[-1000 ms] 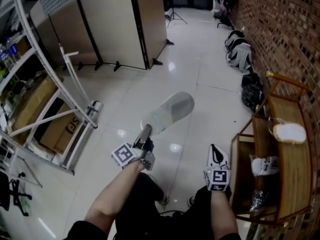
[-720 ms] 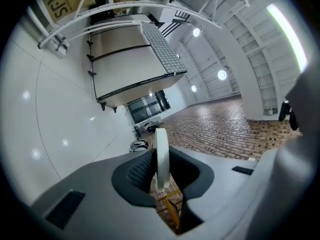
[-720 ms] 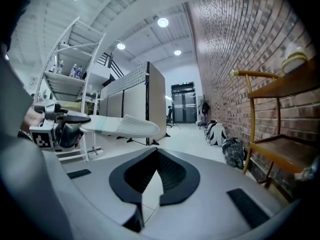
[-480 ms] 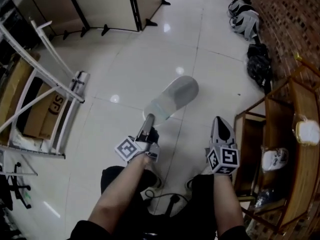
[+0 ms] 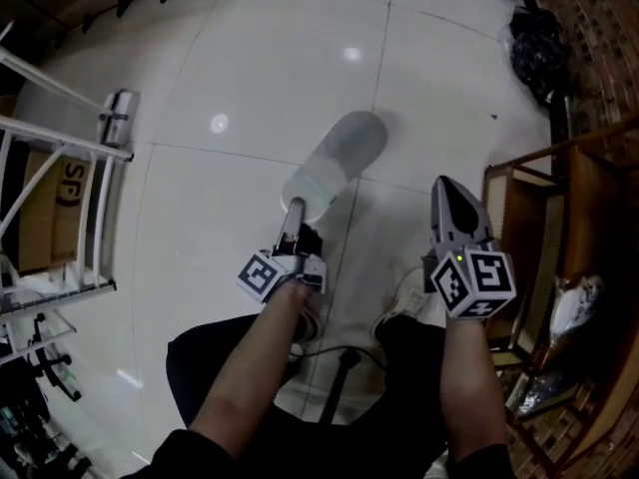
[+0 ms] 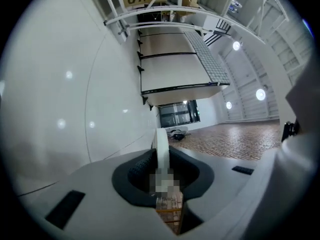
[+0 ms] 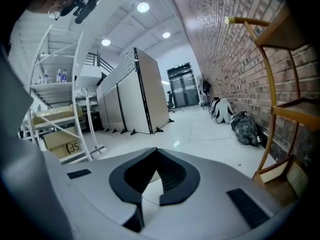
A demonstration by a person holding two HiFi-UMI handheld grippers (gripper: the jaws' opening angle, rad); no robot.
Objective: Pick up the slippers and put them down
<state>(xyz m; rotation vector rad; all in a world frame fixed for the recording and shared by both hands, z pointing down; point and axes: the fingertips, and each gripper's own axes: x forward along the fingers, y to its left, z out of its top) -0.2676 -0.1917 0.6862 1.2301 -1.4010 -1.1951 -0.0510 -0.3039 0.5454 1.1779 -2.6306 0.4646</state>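
A pale grey slipper (image 5: 334, 163) hangs sole up, low over the white tiled floor (image 5: 240, 78); whether its toe touches the tiles I cannot tell. My left gripper (image 5: 296, 211) is shut on its heel end. In the left gripper view only the slipper's thin white edge (image 6: 161, 146) shows, pinched between the dark pads of the left gripper (image 6: 161, 159). My right gripper (image 5: 447, 186) is to the right of the slipper and apart from it, pointing forward. In the right gripper view the right gripper (image 7: 156, 154) has its pads closed together with nothing between them.
A wooden shelf rack (image 5: 519, 218) stands close on the right by the brick wall (image 7: 235, 49), with a pale item (image 5: 569, 307) on it. A white metal rack (image 5: 60, 138) and a cardboard box (image 5: 40, 208) are left. A black bag (image 5: 539, 48) lies far right. The person's shoes (image 5: 409, 297) are below the grippers.
Both grippers have come down toward the floor, and the left one carried the slipper down with it. The head view has tilted further down. The grip on the slipper is unchanged.
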